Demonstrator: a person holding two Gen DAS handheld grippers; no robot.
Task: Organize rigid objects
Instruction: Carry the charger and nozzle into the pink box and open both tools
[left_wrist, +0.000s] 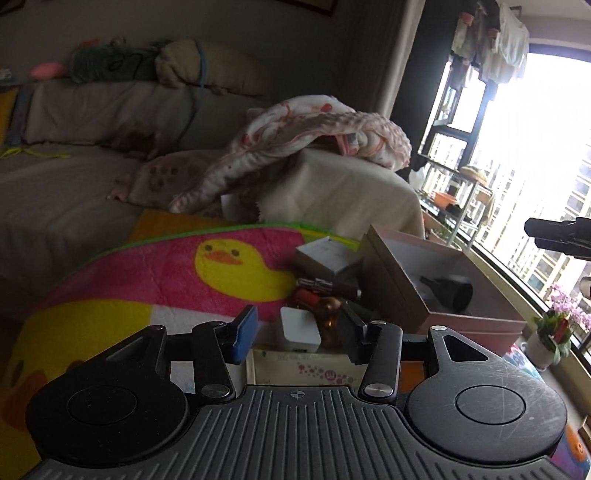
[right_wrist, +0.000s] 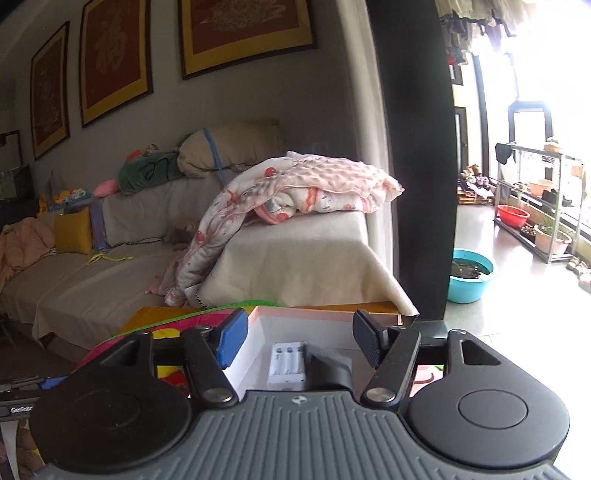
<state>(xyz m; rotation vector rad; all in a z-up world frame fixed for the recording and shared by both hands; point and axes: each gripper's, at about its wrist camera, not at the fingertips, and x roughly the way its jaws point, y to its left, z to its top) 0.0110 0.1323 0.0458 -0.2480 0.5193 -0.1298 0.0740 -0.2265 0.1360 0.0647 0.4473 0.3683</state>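
Left claw (left_wrist: 297, 334): jaws apart, nothing clamped, aimed down at a small clutter on the duck-print blanket (left_wrist: 155, 273), which runs off to its left. Between the fingertips and just beyond them sit a white square adapter (left_wrist: 300, 333) and an amber glossy object (left_wrist: 330, 320), identity unclear; neither is touched by a pad as far as I can tell. Further ahead: a dark cylindrical item with metal bands (left_wrist: 325, 286), then a white flat box (left_wrist: 325, 254). Ahead-right of the claw is the open cardboard box (left_wrist: 391, 280) with a black funnel-shaped piece (left_wrist: 452, 291) lying inside. Under the fingers, a printed carton (left_wrist: 306, 371). Right claw (right_wrist: 299, 341): released, jaws wide, empty, hovering over the same box, seen here as a white-lined tray (right_wrist: 258, 321). Directly below, between the fingers: a white battery charger (right_wrist: 287, 365) with a black part (right_wrist: 330, 365) touching its right side, both resting on the box floor.
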